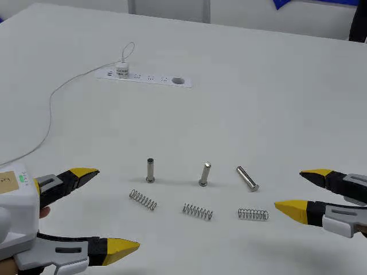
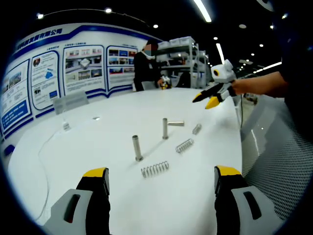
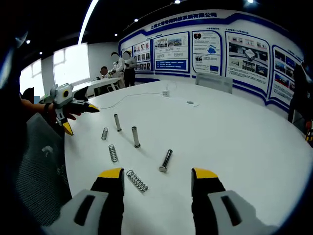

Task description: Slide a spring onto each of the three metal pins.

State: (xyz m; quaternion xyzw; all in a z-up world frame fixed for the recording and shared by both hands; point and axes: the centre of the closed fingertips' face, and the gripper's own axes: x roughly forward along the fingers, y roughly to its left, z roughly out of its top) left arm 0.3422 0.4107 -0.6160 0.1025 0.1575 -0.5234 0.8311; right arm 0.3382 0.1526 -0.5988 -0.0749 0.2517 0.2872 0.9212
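Three metal pins sit in a row on the white table: the left pin (image 1: 150, 170) and the middle pin (image 1: 205, 173) stand upright, while the right pin (image 1: 247, 178) lies on its side. In front of each lies a loose spring: left (image 1: 143, 199), middle (image 1: 197, 211), right (image 1: 253, 214). My left gripper (image 1: 109, 209) is open at the lower left, short of the left spring (image 2: 155, 168). My right gripper (image 1: 301, 189) is open at the right, beside the lying pin (image 3: 166, 160) and the nearest spring (image 3: 137, 180). Neither gripper holds anything.
A white power strip (image 1: 143, 77) with a plugged-in adapter and a thin cable (image 1: 51, 109) lies at the back left of the table. The table's near edge (image 2: 244, 147) runs close behind the springs. People stand by display boards (image 3: 215, 49) far behind.
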